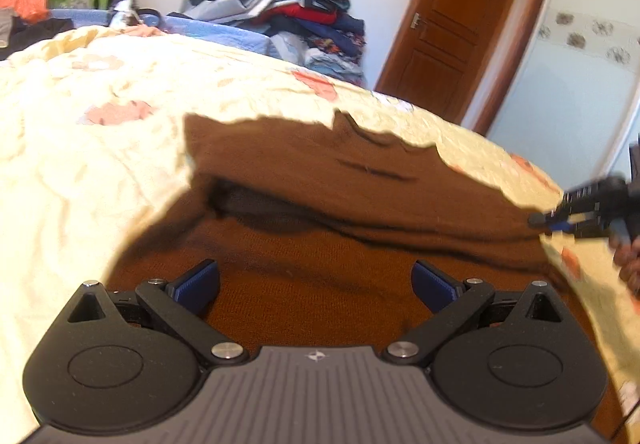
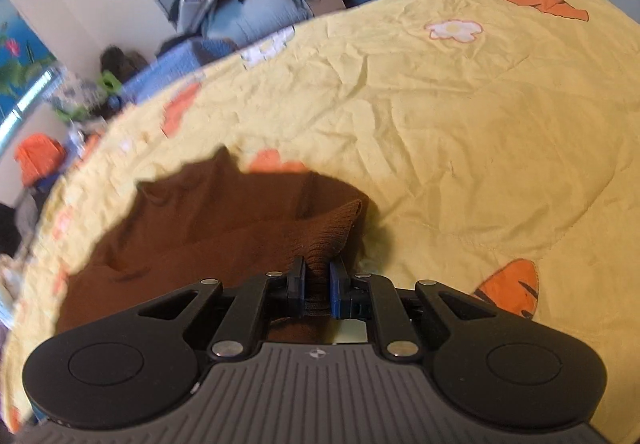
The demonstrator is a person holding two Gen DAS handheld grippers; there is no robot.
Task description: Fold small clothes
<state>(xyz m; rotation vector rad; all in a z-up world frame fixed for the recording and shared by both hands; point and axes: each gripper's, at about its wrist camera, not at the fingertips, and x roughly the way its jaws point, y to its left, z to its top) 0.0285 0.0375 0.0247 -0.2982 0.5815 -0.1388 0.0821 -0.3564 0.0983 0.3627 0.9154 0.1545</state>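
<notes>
Brown knit garment half folded on the yellow quilt, one end pinched

I have the soft brown knitted garment (image 1: pixel 320 204) lying on the yellow carrot-print quilt (image 2: pixel 460 116); my right gripper (image 2: pixel 316 284) pinches its ribbed cuff-like end at the quilt's near side, fingers pressed on the cloth, while my left gripper (image 1: pixel 316 280) hovers over the garment's near body with fingers spread and nothing between them. I judge the knit light, limp and stretchy, likely to sag and bunch, so I would grip at hems or corners, never mid-panel
</notes>
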